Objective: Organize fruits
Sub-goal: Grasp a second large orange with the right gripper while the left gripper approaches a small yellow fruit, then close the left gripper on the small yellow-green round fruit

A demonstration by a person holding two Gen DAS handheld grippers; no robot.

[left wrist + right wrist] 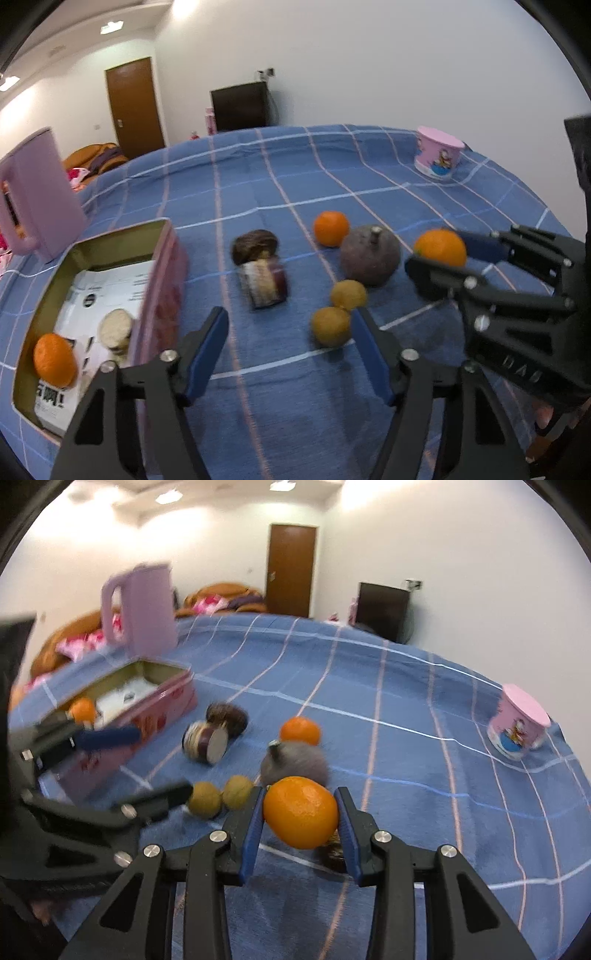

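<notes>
My right gripper (300,812) is shut on an orange (301,812), held above the blue checked cloth; the gripper (439,254) and its orange (440,246) also show in the left wrist view. My left gripper (290,343) is open and empty, low over the cloth beside the pink tin box (162,280). The box holds one orange (54,360) and a small jar (116,330). On the cloth lie another orange (331,228), a purple mangosteen (370,254) and two yellow-brown fruits (330,326) (348,294).
A dark jar (264,282) lies on its side by a dark round object (255,245). A pink cup (437,151) stands at the far right. A lilac jug (38,192) stands behind the box. The table edge curves at the back.
</notes>
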